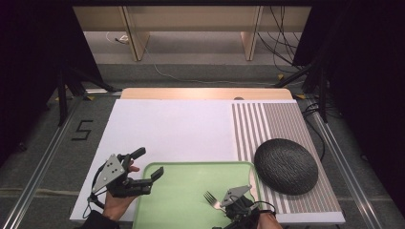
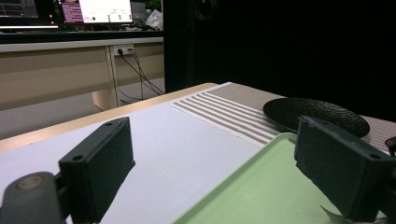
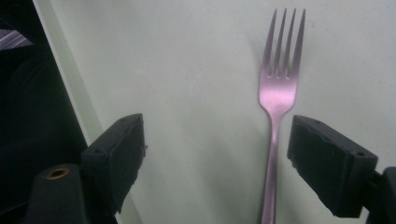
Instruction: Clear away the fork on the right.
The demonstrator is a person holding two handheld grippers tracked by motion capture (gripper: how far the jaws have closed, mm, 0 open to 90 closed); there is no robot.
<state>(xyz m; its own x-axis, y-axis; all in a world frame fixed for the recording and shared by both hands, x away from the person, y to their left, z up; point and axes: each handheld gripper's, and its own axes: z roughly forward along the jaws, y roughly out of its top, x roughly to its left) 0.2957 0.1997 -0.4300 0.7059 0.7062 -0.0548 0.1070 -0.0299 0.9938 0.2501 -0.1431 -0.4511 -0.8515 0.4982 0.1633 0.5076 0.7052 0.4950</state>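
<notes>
A silver fork (image 1: pixel 210 199) lies on a pale green tray (image 1: pixel 176 191) at the table's near edge. My right gripper (image 1: pixel 229 206) hangs over the tray, pointing down at it. In the right gripper view it (image 3: pixel 217 135) is open, and the fork (image 3: pixel 276 93) has its handle between the jaws, closer to the right one, tines pointing away. My left gripper (image 1: pixel 148 163) is open over the tray's near-left corner with nothing between its jaws. A dark textured plate (image 1: pixel 285 165) sits on the mat right of the tray.
A white mat (image 1: pixel 167 129) covers the table's left and middle; a brown-striped placemat (image 1: pixel 282 119) covers the right. The left gripper view shows its open gripper (image 2: pixel 212 140), the tray (image 2: pixel 261 177), the plate (image 2: pixel 317 114) and desks with monitors beyond the table.
</notes>
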